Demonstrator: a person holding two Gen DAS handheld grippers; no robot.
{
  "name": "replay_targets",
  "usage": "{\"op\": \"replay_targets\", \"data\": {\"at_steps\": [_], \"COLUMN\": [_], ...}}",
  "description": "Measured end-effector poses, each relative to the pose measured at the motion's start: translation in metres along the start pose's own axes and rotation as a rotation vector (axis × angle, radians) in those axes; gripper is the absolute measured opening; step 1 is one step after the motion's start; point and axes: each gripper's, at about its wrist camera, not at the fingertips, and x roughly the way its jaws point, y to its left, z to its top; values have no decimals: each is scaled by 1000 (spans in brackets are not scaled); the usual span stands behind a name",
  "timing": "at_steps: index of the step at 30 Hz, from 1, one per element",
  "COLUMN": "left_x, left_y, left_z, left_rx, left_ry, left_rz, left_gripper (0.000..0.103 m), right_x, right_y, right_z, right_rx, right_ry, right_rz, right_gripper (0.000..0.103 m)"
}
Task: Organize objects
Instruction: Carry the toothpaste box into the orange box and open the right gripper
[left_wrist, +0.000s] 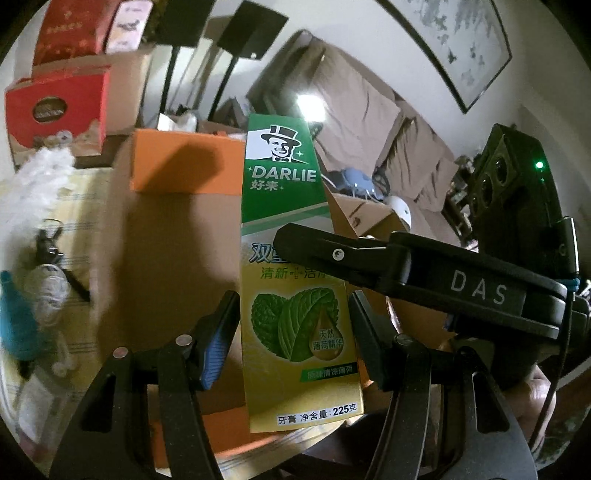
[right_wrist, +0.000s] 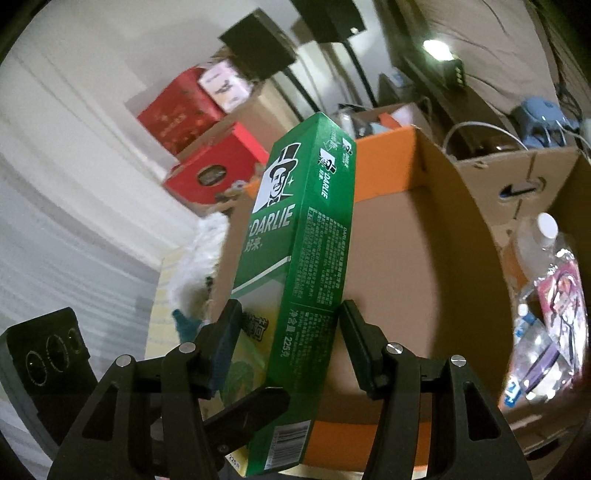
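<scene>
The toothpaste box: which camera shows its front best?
The left wrist view. There the toothpaste box faces the lens, so the man's portrait, DARLIE name and mint leaves read flat-on, though the right gripper crosses its middle. The right wrist view looks mainly at its green side panel, front foreshortened.

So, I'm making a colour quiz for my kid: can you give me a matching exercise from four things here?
Things:
1. toothpaste box
2. flap
3. bottle
4. gift box

Colours:
A. orange
B. red
C. green and gold
D. clear

Pairs: 1-C, 2-A, 3-D, 4-B
</scene>
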Motion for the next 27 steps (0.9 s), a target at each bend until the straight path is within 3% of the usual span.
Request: {"op": "replay_targets", "data": {"at_steps": [9,16,19,21,27], "left_x": [58,88,92,90,67], "left_y": [-15,-13,-11,-11,-7], "left_z": [9,7,5,5,4], "left_rx": [-48,-89,-95,-88,-55], "left_ry": [140,227,245,246,226], "left_rz": [-37,-54,-54,-61,-67], "left_gripper": [58,59,65,73,80], "right_x": [9,22,25,24,13], "right_y": [-45,-57,-57,-58,-52], "right_z": [17,18,17,16,14], "right_rx": [4,-32,-52,-55,-46], "right_ry": [73,114,108,96,64], "right_rz": [-111,-202,-242,-257,-234], "right_gripper": [57,57,57,62,64]}}
